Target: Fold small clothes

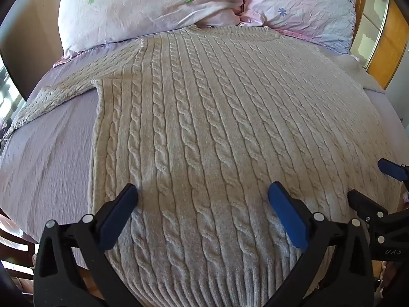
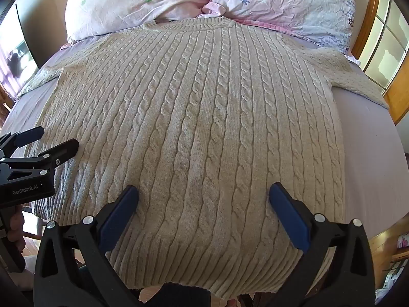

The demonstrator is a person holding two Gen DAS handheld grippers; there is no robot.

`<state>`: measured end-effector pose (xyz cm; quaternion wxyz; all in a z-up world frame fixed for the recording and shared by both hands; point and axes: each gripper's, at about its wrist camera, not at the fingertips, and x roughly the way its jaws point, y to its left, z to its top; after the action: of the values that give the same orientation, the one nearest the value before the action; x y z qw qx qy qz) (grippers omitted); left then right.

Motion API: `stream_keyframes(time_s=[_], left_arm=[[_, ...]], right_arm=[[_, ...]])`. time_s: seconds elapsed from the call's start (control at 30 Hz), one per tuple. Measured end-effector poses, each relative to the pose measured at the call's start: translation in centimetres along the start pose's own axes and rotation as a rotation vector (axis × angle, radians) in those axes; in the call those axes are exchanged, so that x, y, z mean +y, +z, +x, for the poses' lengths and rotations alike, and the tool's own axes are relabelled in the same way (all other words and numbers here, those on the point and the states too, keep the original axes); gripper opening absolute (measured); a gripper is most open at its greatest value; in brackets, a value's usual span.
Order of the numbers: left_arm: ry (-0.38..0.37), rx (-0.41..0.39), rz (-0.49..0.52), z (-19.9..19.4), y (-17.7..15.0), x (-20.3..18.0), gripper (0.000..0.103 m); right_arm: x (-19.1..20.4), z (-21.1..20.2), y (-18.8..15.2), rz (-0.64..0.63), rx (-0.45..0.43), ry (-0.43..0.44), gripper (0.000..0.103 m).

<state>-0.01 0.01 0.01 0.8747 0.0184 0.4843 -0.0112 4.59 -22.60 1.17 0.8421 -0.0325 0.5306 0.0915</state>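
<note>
A cream cable-knit sweater [image 1: 204, 117] lies flat and face up on the bed, collar toward the pillows, hem toward me; it also shows in the right wrist view [image 2: 199, 117]. Its left sleeve [image 1: 56, 94] stretches out to the left, its right sleeve [image 2: 352, 76] to the right. My left gripper [image 1: 203, 192] is open and empty, hovering over the lower left part of the sweater. My right gripper [image 2: 203, 192] is open and empty over the lower right part. Each gripper shows at the edge of the other's view, the right one [image 1: 370, 181] and the left one [image 2: 48, 140].
The lilac bed sheet [image 1: 46, 148] is bare on the left and on the right [image 2: 370, 153]. Two floral pillows [image 1: 153, 5] lie against the collar. A wooden headboard frame [image 2: 378, 41] stands at the far right. The bed's near edge runs under the hem.
</note>
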Motion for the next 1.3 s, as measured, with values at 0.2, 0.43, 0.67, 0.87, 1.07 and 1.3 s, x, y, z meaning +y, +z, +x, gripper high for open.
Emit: stream_keyframes(time_s=[0.2, 0.43, 0.67, 0.87, 1.07, 1.3], left_arm=[[0.002, 0.000, 0.000, 0.00, 0.00, 0.00, 0.101], [0.002, -0.002, 0.001, 0.00, 0.00, 0.00, 0.101], [0.003, -0.003, 0.001, 0.00, 0.00, 0.00, 0.101], [0.003, -0.006, 0.002, -0.02, -0.02, -0.01, 0.101], [0.004, -0.009, 0.003, -0.01, 0.06, 0.02, 0.101], [0.004, -0.010, 0.003, -0.02, 0.05, 0.02, 0.101]], right_arm=[[0.00, -0.02, 0.00, -0.001, -0.001, -0.001, 0.102], [-0.01, -0.02, -0.03, -0.001, -0.002, -0.001, 0.102], [-0.01, -0.03, -0.04, -0.001, -0.003, -0.001, 0.102], [-0.02, -0.05, -0.06, -0.001, -0.004, -0.001, 0.102], [-0.02, -0.06, -0.05, -0.001, -0.005, -0.001, 0.102], [-0.01, -0.08, -0.04, -0.001, -0.006, -0.001, 0.102]])
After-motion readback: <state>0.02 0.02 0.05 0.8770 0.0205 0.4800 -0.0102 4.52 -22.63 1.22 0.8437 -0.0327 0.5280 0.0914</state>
